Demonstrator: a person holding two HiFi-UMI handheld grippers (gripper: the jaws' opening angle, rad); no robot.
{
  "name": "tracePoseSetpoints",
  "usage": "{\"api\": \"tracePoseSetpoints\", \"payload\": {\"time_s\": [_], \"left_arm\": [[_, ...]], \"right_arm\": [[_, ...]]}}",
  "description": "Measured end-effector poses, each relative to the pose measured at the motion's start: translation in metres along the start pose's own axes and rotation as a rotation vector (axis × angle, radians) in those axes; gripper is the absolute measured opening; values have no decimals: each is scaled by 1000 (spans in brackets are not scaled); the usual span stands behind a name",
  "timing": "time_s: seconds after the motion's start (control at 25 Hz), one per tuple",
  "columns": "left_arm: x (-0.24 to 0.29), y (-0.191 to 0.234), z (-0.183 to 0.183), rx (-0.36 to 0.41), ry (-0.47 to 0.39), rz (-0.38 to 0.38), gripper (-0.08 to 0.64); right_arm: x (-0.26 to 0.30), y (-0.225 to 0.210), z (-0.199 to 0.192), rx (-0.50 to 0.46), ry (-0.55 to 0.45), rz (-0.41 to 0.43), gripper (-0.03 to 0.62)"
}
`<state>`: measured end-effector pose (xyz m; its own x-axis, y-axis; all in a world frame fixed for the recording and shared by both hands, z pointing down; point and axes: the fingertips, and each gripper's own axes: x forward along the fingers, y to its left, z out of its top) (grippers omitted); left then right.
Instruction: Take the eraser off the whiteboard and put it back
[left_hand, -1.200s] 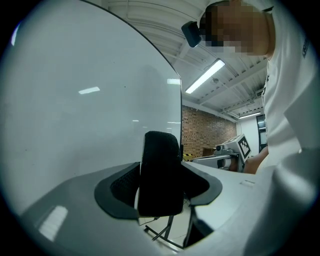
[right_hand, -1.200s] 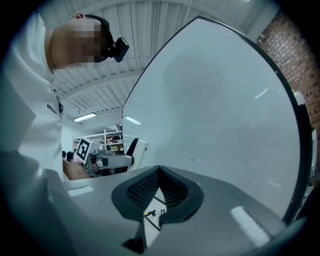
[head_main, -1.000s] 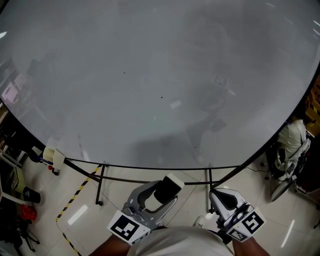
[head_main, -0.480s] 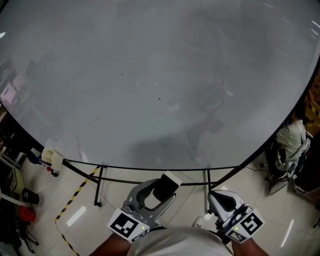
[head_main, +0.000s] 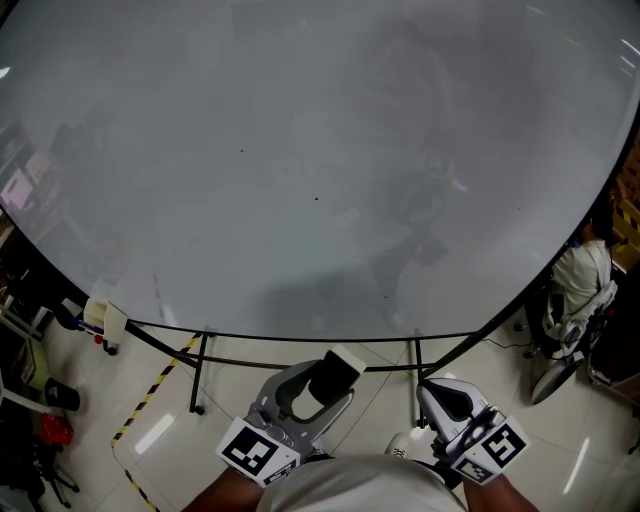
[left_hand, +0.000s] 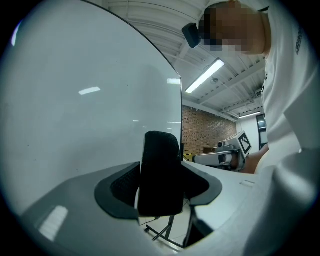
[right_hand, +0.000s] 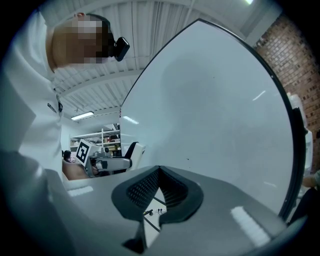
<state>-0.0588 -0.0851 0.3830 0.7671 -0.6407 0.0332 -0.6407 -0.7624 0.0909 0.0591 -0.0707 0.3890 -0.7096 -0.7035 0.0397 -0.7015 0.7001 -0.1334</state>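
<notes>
Head view: the left gripper (head_main: 325, 385) clamps the eraser (head_main: 334, 374), seemingly just off the whiteboard (head_main: 300, 150), while the right gripper (head_main: 432, 392) sits alongside, jaws together and empty.

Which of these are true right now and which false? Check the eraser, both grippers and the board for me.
1. The left gripper is closed on the black eraser with a white back. True.
2. The eraser is pressed against the large white whiteboard. False: it is held off the board, below its lower edge in the head view.
3. The right gripper holds a marker pen. False: its jaws are together with nothing between them.
4. The whiteboard stands on a black metal frame. True.
</notes>
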Motion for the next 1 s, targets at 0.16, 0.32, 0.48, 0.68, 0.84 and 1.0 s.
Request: {"api": "tracePoseSetpoints", "payload": {"time_s": [0.16,0.32,0.48,0.68,0.84,1.0], "left_arm": [[0,-5,6,16,-21,-3,272],[2,-8,0,48,-5,-5,272],[3,-9,-3,72,15,1,272],[2,-4,-3,135,20,35,272],[3,1,2,228,33,62,272],[7,1,1,337,85,78,272]], "right_arm": [[0,-1,-2,2,5,-4,2],[0,-2,-4,5,7,-4,2],[1,-1,-4,2,13,4,2],[-1,-1,-6,4,12,4,2],[-3,-2,-7,6,14,-1,2],[-7,-7,-7,7,10,-18,2]]}}
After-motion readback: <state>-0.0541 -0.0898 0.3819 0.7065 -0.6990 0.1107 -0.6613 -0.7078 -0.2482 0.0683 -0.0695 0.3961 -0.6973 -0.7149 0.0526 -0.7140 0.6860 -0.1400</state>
